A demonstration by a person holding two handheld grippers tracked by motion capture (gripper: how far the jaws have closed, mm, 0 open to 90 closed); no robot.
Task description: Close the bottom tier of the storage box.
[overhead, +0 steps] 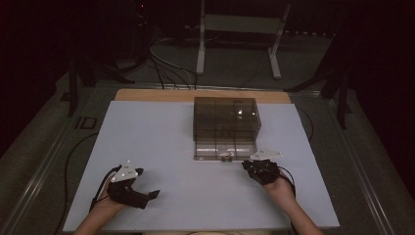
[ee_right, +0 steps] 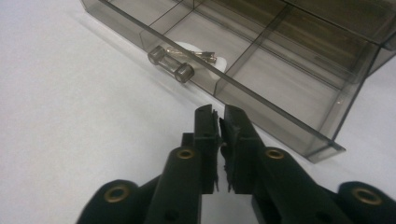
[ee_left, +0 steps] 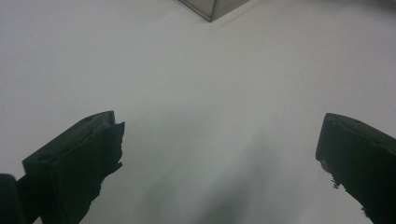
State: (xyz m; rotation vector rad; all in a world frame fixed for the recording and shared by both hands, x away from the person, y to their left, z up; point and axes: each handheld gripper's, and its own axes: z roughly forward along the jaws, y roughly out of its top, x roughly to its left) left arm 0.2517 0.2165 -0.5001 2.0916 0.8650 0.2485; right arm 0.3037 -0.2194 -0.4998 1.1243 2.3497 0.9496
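Note:
A smoky clear drawer box (overhead: 225, 115) stands at the middle back of the white table, its bottom drawer (overhead: 224, 151) pulled out toward me. In the right gripper view the drawer's front wall (ee_right: 261, 98) carries a clear bar handle (ee_right: 171, 64), and a small white and metal part (ee_right: 205, 59) lies in the compartment behind it. My right gripper (ee_right: 218, 113) is shut with nothing between its jaws, just in front of the drawer's front wall and to the right of the handle; in the high view this right gripper (overhead: 247, 165) sits at the drawer's right front corner. My left gripper (overhead: 148, 182) rests open at the front left, its jaws wide over bare table (ee_left: 219, 135).
The white table top (overhead: 161, 142) lies on a wooden board (overhead: 147, 94). A corner of the box (ee_left: 212, 7) shows far ahead in the left gripper view. Cables (overhead: 166, 68) and a metal stand (overhead: 240, 24) are on the dark floor behind the table.

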